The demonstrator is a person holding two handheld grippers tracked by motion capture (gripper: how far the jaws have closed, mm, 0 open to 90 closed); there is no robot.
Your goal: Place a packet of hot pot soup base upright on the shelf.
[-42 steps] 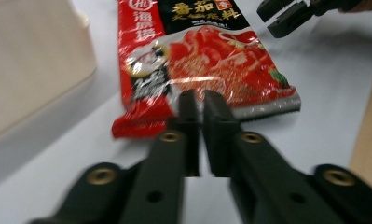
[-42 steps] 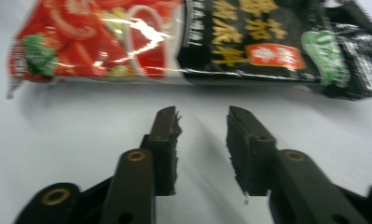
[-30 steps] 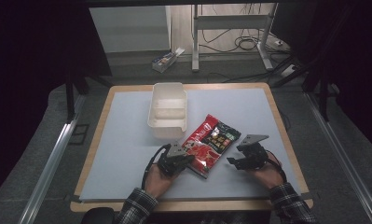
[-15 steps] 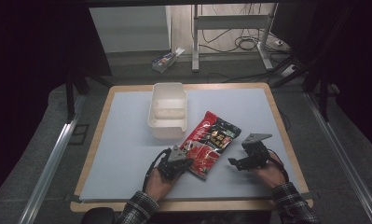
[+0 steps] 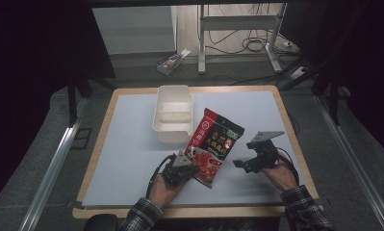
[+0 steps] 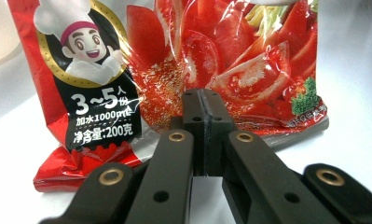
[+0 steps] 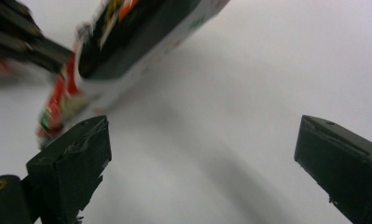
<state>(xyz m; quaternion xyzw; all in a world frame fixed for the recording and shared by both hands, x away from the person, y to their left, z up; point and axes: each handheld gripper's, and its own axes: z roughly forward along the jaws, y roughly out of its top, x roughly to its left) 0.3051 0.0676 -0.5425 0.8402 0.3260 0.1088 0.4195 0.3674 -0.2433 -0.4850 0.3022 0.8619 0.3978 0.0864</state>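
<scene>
Down near the person's edge of the table (image 5: 132,144), the red sauce packet (image 5: 212,144) lies slanted on the pale mat, its upper corner just beside the white plastic tray (image 5: 172,113) and its lower end at the left gripper (image 5: 182,166). Seen along that gripper's own jaws in the left gripper view, the two black pads are pressed flat together on the packet's bottom seam, so the left gripper (image 6: 204,116) is clamped on the red sauce packet (image 6: 174,60), whose printed face with tomato slices and a cartoon chef rises in front of the camera. Whether the packet is lifted off the mat or merely resting on it is hard to judge from above. To the right of the packet, and apart from it, the right gripper (image 5: 247,163) sits in the person's hand with its jaws spread wide; they have just been opening, and nothing is between them. The right gripper view bears this out: the right gripper (image 7: 202,154) has only bare white mat between its pads, while the packet's blurred edge (image 7: 127,32) crosses the upper left, with the other gripper's dark arms beyond it.
</scene>
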